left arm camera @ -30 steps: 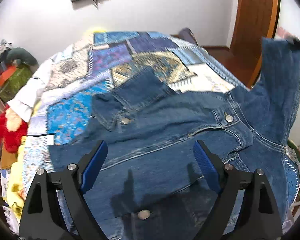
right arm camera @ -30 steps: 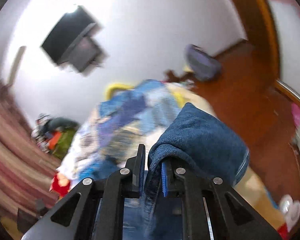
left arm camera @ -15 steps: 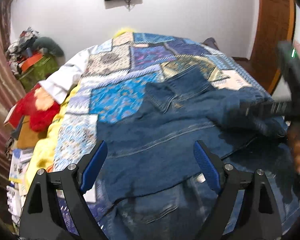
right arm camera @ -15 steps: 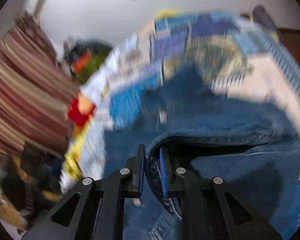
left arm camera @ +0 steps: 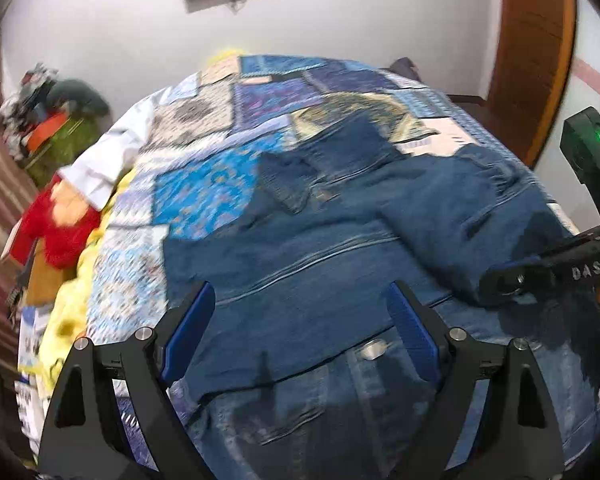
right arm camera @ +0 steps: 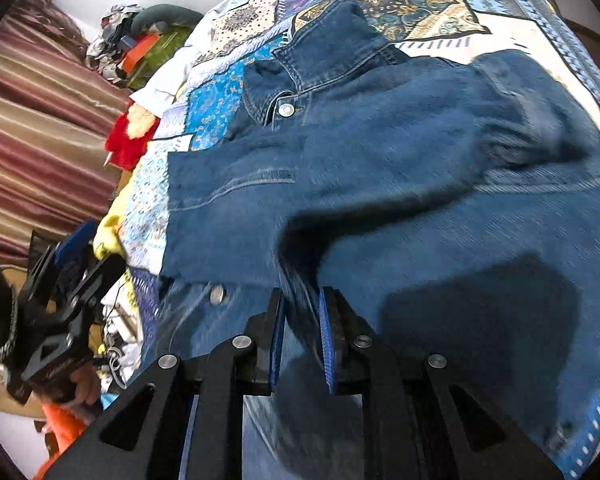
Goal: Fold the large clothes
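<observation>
Denim jacket (right arm camera: 380,152) lies spread on the patchwork quilt (left arm camera: 204,192), one sleeve (left arm camera: 452,216) folded across its front. The right gripper (right arm camera: 302,320) pinches that sleeve's end; the left gripper (left arm camera: 300,320) hovers wide open — a tug before release could drag the fold askew.

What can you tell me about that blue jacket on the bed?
The jacket is dark blue denim with pale stitching, metal buttons and a collar. It lies spread on the patchwork quilt, one sleeve folded across its body. The right gripper pinches a fold of its cloth; the left gripper hovers open above it.
</observation>
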